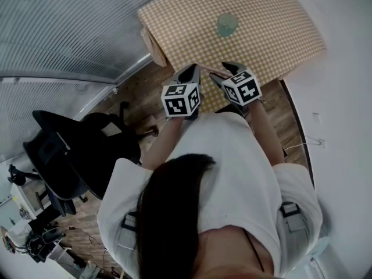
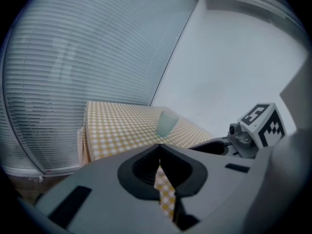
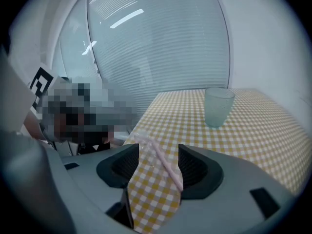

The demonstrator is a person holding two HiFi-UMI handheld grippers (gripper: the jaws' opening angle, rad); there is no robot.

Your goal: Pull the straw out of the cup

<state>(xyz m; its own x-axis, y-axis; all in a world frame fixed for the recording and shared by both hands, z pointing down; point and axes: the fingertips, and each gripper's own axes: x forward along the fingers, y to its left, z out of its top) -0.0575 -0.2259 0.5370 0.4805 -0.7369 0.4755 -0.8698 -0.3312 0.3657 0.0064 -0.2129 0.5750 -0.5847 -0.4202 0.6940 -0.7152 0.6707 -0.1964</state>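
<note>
The right gripper is hanging over the near edge of the table with its jaws spread wide, gripping nothing. The straw is showing in the gap between them, and to my eye it is lying on the checked cloth below rather than being pinched. Its long axis is running away from the gripper on a slant, far end to the left and near end towards the right-hand jaw.

So the right hand is the nearer one. The left gripper is hovering just beside it with its jaws drawn together on nothing.

The cup is standing upright well apart from both, further across the table, and nothing is sticking out of it. I'd judge the pulling-out is done.

The straw is looking thin and pale pink. Its far end is looking whiter and a bit crumpled, and I cannot tell whether that is a bend or a wrapper. It should be light and prone to rolling.
</note>
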